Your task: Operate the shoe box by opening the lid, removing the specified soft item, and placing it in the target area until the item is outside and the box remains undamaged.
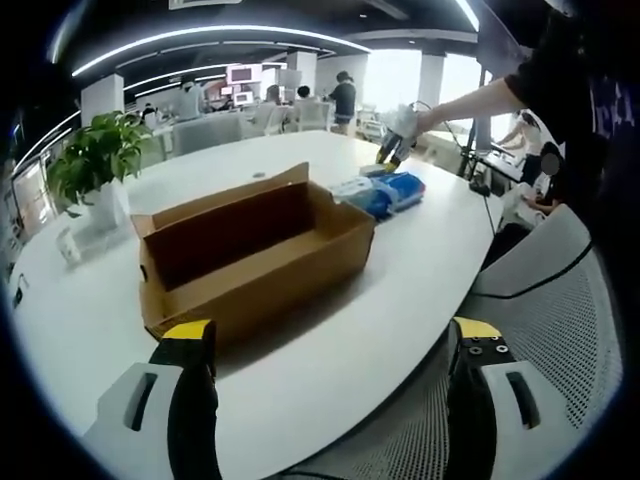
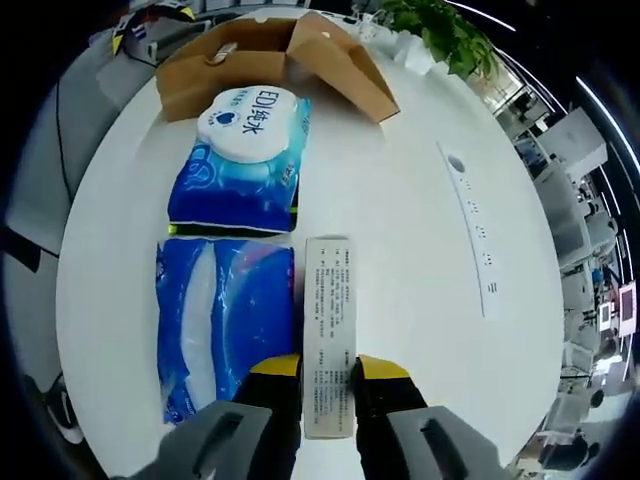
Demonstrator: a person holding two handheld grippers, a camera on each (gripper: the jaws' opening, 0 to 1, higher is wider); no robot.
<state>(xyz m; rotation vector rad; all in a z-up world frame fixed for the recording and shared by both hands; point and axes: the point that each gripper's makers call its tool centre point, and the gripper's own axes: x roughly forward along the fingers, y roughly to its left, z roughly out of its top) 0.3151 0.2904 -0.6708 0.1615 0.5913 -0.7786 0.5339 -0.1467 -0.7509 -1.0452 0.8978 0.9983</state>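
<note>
The brown cardboard shoe box (image 1: 250,250) stands on the white table (image 1: 400,300) with its lid folded back and its inside bare. My left gripper (image 1: 332,340) hovers in front of it, jaws wide apart and holding nothing. Past the box, a person's arm holds my right gripper (image 1: 393,152) down at several blue packs (image 1: 385,190). In the right gripper view, my right gripper (image 2: 328,368) is shut on the near end of a narrow white printed pack (image 2: 328,300) lying on the table. Beside it lie a blue soft pack (image 2: 225,320) and a blue wipes pack with a white lid (image 2: 245,155). The shoe box (image 2: 270,55) is beyond them.
A potted plant (image 1: 95,160) stands left of the box. A grey mesh chair (image 1: 560,300) sits at the table's near right edge. A socket strip (image 2: 470,225) is set into the tabletop. People and desks fill the far room.
</note>
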